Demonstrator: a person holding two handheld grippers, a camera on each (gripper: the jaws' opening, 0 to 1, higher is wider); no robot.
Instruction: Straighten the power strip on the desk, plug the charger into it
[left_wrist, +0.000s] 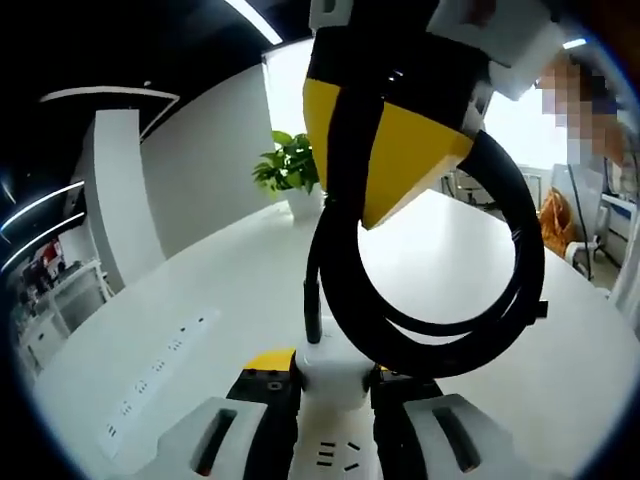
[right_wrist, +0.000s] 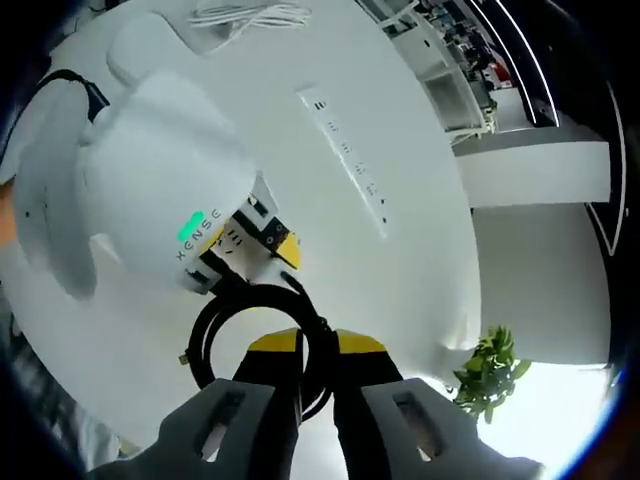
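White desk (right_wrist: 420, 250) bearing power strip (right_wrist: 352, 162). Near strip: left gripper (right_wrist: 215, 255), marked "HENSE", pinching white charger (left_wrist: 333, 372); right gripper (right_wrist: 318, 375) pressed onto looped black cable (right_wrist: 205, 340).

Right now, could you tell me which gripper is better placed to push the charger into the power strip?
Left. The left gripper already clamps the white charger directly above the power strip sockets. The right gripper holds the coiled black cable, apart from the strip.
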